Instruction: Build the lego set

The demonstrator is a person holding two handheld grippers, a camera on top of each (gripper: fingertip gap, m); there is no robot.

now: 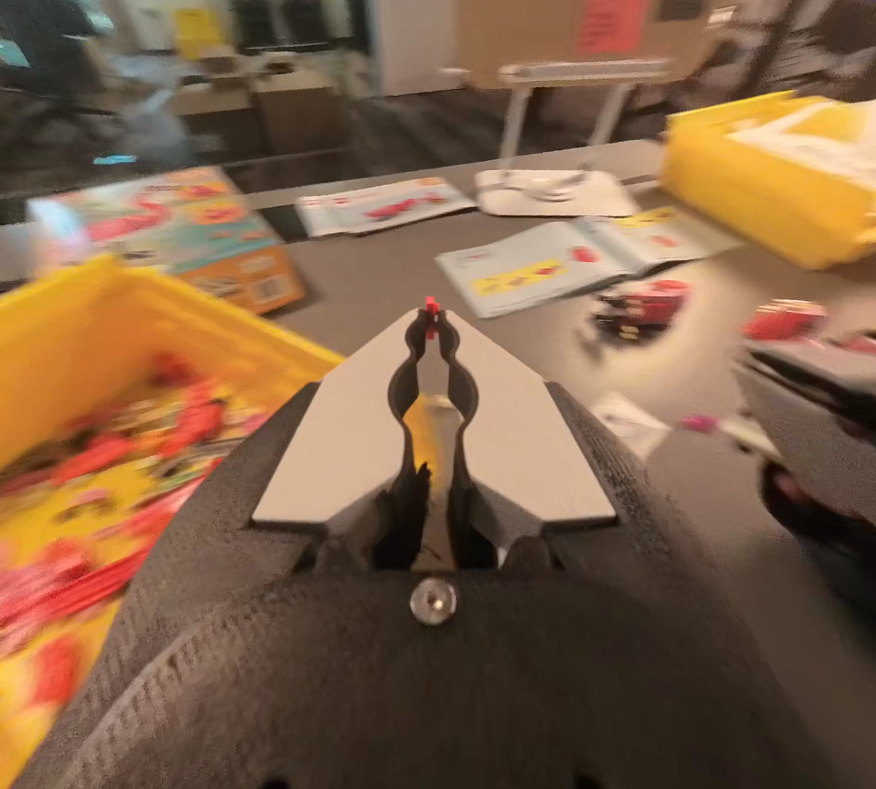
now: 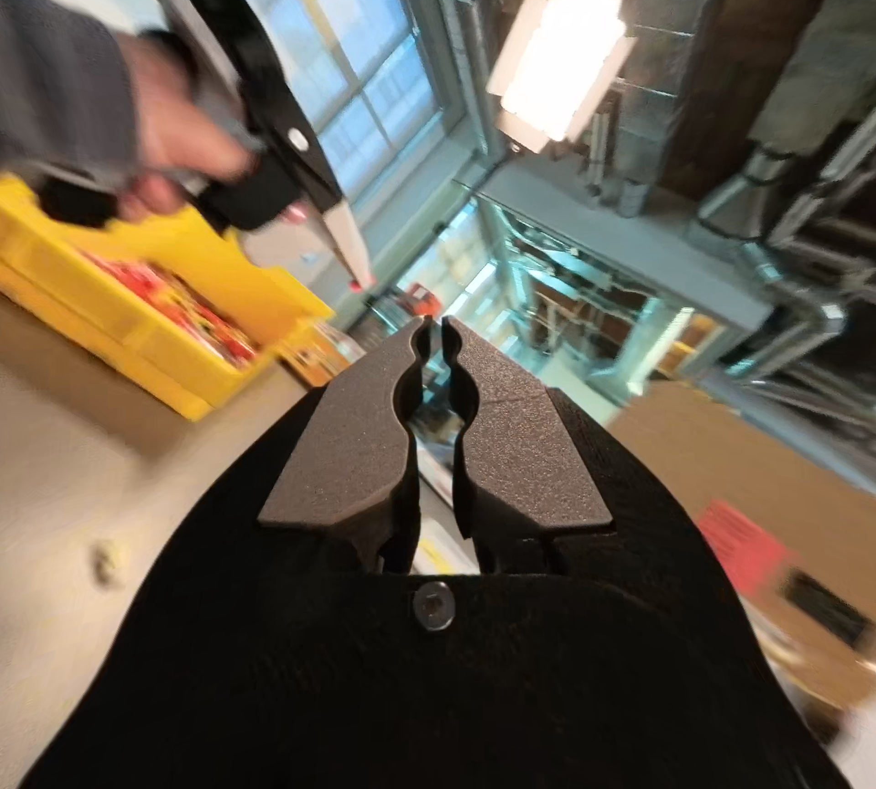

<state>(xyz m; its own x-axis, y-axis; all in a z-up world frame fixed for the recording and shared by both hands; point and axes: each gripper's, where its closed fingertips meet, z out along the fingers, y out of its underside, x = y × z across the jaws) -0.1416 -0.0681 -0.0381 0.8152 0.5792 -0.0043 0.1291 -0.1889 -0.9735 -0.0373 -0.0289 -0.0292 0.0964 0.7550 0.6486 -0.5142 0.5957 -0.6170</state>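
Note:
My left gripper (image 1: 431, 316) is shut on a small red brick piece (image 1: 430, 305) that sticks out past its fingertips, held above the grey table (image 1: 369, 292). It is just right of a yellow bin (image 1: 95, 340) filled with red and yellow bricks. In the right wrist view the left gripper (image 2: 360, 285) shows with the red piece (image 2: 355, 286) at its tip, held by a person's hand (image 2: 180, 126) above the yellow bin (image 2: 142, 340). My right gripper (image 2: 436, 322) is tilted upward toward the ceiling, its fingertips nearly together with nothing between them.
Open instruction booklets (image 1: 569, 264) (image 1: 379, 207) lie on the table. A colourful set box (image 1: 180, 226) sits behind the bin. A part-built red and black model (image 1: 640, 306) and red bricks (image 1: 782, 321) are at the right. A second yellow box (image 1: 782, 178) stands at the far right. There is about 12 cm between the tips of the two grippers.

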